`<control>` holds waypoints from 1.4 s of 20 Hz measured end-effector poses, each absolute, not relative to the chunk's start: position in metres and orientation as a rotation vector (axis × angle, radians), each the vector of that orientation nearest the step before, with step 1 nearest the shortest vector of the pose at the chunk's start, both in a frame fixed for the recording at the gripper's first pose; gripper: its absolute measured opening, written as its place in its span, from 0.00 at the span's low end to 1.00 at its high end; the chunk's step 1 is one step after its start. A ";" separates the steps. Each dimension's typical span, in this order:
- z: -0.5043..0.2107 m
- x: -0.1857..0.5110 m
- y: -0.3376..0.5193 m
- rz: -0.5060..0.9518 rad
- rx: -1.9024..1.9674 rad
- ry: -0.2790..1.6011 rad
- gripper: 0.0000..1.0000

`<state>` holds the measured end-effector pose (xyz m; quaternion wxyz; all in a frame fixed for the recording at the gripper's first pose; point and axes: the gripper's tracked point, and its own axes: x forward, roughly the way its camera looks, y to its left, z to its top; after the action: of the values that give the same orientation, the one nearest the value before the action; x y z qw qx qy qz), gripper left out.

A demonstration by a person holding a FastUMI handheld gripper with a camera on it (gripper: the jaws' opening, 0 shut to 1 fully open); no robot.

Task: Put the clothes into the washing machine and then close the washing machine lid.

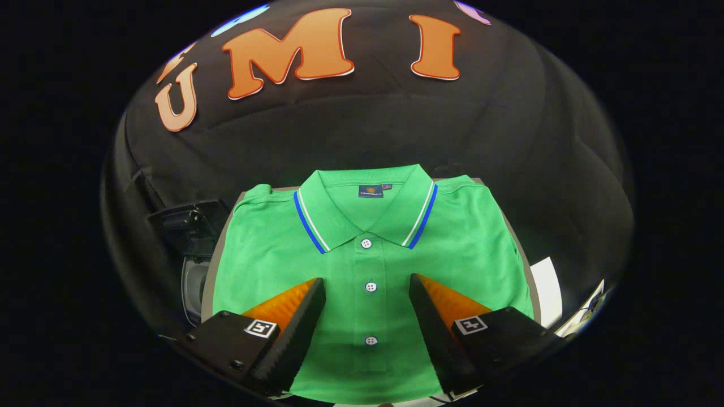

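Both fingers of the gripper (367,294) stand wide apart above a folded green polo shirt (271,265), holding nothing; the shirt's button strip (370,294) runs up the gap between them. Whether the fingertips touch the cloth cannot be told. Beyond the fingers lies the collar (367,209), edged in blue and white, with a small dark label inside. Under the shirt, a grey board (210,277) shows along the edge. Left of the board sits a dark machine (189,229) with a rounded pale part below it.
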<state>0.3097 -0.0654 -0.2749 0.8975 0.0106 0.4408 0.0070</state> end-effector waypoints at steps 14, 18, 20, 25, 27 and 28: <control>-0.277 0.310 -0.059 -0.007 0.003 1.237 0.95; -0.274 0.309 -0.056 0.026 -0.022 1.253 0.72; -0.270 0.308 -0.061 0.027 -0.026 1.260 0.57; -0.266 0.314 -0.056 0.020 -0.025 1.264 0.22; -0.270 0.311 -0.056 0.017 -0.045 1.266 0.22; -0.261 0.311 -0.055 0.012 -0.030 1.249 0.22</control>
<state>0.3110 -0.0549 -0.2607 0.8111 -0.0142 0.5846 0.0057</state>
